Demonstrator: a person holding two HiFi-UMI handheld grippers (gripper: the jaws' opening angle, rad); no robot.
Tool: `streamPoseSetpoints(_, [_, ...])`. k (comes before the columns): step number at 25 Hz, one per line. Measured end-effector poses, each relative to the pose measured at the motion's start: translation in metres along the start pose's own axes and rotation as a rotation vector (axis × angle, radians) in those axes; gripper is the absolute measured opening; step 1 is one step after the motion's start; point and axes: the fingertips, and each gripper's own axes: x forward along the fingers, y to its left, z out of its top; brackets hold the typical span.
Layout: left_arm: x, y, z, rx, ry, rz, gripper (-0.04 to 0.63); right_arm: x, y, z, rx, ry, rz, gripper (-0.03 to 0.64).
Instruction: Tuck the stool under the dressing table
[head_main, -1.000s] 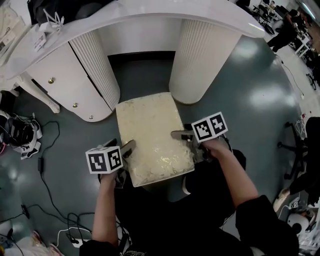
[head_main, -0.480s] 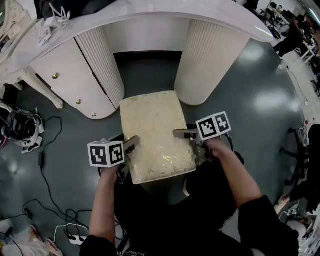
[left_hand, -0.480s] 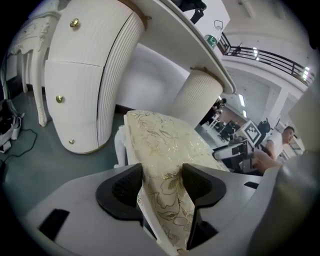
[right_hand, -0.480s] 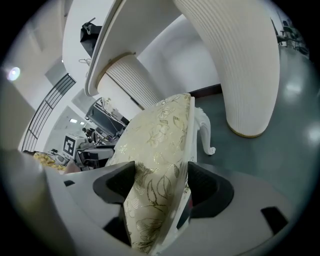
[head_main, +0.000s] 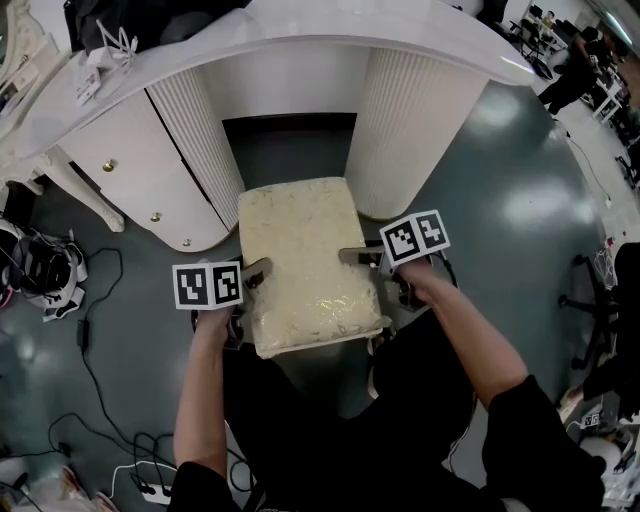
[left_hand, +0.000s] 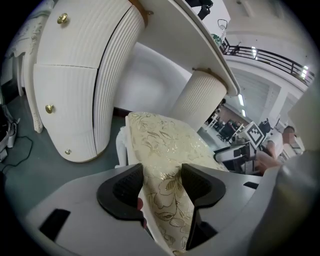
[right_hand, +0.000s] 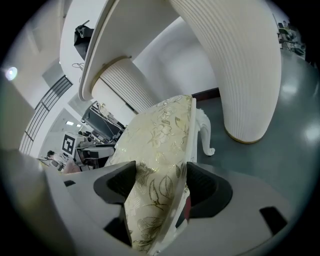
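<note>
Two grippers are engaged, one on each side of the stool; the left gripper has just been closing its jaws and they now clamp the left edge of the seat, cushion and rim between them; the right gripper is clamped the same way on the right edge

Position: the stool stands on the floor, square to the table; its far edge sits at the mouth of the gap between the left pedestal and the right pedestal; most of the seat is outside the gap, so the tuck is judged barely begun

Handling, as judged: the seat is a padded cushion in glossy patterned fabric, soft on top and likely slick; the white frame and carved legs beneath look stiff; weight appears moderate, and it should slide on the smooth floor rather than need lifting

Hold: mid-length on both sides, as now, biting through to the rigid rim rather than the padding alone, which would give and let the jaws creep

Risk: uneven push from either side would skew the stool against a pedestal; clearance on both sides looks modest
</note>
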Motion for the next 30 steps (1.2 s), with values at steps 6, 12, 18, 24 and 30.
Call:
streamPoseSetpoints(6, [-0.001, -0.001, 0.002, -0.022, -0.008, -0.05, 0.241, -0.003, -0.001, 0.0, 0.005, 0.012, -0.011, 0.296])
streamPoseSetpoints(12, [-0.009, 0.012, -0.006, -0.084, 0.039, -0.124, 0.302, -0.003, -0.001, 0.001, 0.016, 0.005, -0.008, 0.296])
streamPoseSetpoints(18, [0.0, 0.015, -0.014, -0.194, 0.046, -0.212, 0.353, 0.004, -0.004, -0.002, 0.076, 0.017, 0.089, 0.296])
streamPoseSetpoints(24, [0.006, 0.007, -0.015, -0.212, 0.03, -0.246, 0.31, 0.004, -0.003, -0.002, 0.096, 0.024, 0.103, 0.296])
streamPoseSetpoints(30, [0.012, 0.014, 0.0, -0.208, 0.002, -0.195, 0.31, 0.008, -0.007, 0.01, 0.118, -0.002, 0.092, 0.296])
